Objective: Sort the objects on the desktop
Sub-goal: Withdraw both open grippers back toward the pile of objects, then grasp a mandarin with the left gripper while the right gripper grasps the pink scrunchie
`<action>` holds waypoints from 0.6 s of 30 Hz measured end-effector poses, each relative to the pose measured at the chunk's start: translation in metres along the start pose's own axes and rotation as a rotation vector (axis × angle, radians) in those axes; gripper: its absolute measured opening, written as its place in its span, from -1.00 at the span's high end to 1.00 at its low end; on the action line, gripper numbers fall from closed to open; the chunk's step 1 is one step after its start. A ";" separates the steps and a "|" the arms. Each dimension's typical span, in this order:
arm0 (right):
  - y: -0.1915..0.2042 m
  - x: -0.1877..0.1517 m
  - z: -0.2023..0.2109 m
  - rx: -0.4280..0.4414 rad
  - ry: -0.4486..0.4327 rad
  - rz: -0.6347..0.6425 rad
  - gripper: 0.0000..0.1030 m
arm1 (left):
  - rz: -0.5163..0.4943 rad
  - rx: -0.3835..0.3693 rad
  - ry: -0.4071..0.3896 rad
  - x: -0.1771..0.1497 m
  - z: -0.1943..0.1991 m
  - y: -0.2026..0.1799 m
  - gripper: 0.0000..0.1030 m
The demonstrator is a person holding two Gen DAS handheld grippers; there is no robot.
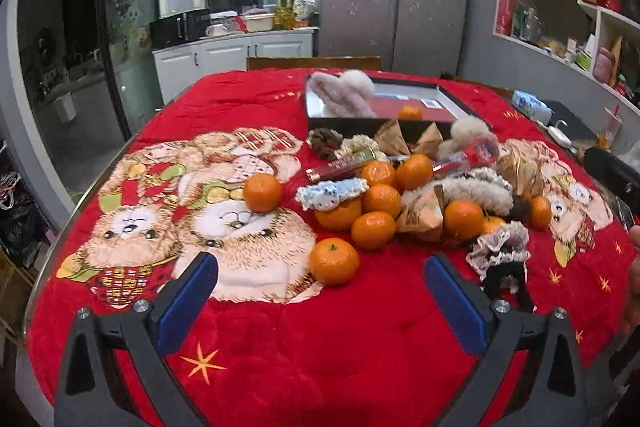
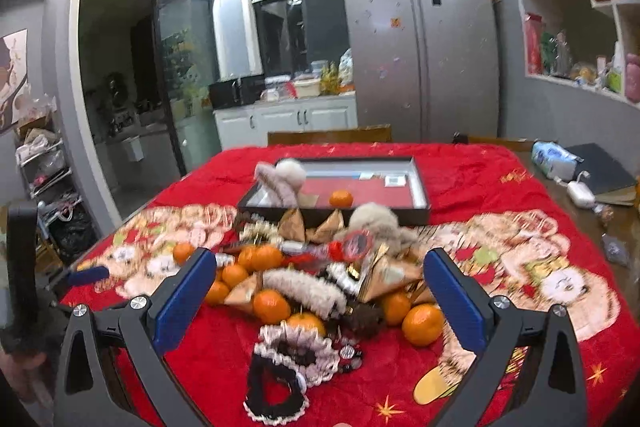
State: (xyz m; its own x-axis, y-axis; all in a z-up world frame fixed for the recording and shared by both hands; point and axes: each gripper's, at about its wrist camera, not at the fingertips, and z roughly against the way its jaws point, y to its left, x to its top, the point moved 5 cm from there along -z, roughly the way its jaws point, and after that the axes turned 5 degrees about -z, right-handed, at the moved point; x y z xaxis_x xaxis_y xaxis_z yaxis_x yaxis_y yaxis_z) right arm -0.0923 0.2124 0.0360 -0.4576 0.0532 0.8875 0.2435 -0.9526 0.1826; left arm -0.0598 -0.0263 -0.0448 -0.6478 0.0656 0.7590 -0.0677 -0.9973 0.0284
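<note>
A pile of several tangerines, scrunchies, paper-wrapped pyramids and lip gloss tubes lies mid-table. In the left wrist view, my left gripper point(image 1: 320, 283) stands open, and one tangerine point(image 1: 334, 261) sits on the cloth just ahead between its fingers. Another tangerine point(image 1: 263, 192) lies apart to the left. A black tray point(image 1: 452, 98) behind the pile holds a fluffy hair clip point(image 1: 340, 93) and one tangerine point(image 1: 410, 112). My right gripper point(image 2: 318, 285) is open above the pile's near side, over a lace scrunchie point(image 2: 296, 347) and a black scrunchie point(image 2: 274, 393).
The table wears a red quilt point(image 1: 280, 347) printed with hedgehogs. A chair back point(image 1: 314, 62) stands at the far edge. A tissue pack point(image 2: 554, 155), a white charger point(image 2: 580, 193) and a dark book point(image 2: 604, 167) lie at the right. A fridge and cabinets stand behind.
</note>
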 end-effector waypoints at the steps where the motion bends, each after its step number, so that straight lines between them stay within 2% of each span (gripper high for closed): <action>1: -0.001 -0.004 -0.004 0.003 0.009 0.001 -1.00 | 0.001 -0.014 0.009 -0.001 -0.004 -0.001 -1.00; 9: -0.014 -0.025 -0.026 -0.006 0.071 -0.020 -1.00 | 0.044 -0.096 0.052 -0.001 -0.026 -0.001 -1.00; 11: -0.016 -0.028 -0.029 0.003 0.077 -0.023 -1.00 | 0.047 -0.093 0.066 -0.002 -0.032 0.000 -1.00; 14: -0.022 -0.033 -0.035 0.005 0.098 -0.037 -0.94 | 0.021 -0.044 0.108 -0.006 -0.044 0.001 -1.00; 18: -0.028 -0.040 -0.043 0.013 0.131 -0.057 -0.84 | 0.028 -0.054 0.138 -0.010 -0.057 0.002 -1.00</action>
State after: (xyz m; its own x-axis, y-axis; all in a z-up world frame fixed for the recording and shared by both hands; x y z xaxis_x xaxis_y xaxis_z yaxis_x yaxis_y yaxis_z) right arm -0.1171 0.2244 -0.0230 -0.5789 0.0665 0.8127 0.2250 -0.9450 0.2375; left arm -0.0963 -0.0274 -0.0893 -0.7479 0.0450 0.6622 -0.0861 -0.9958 -0.0296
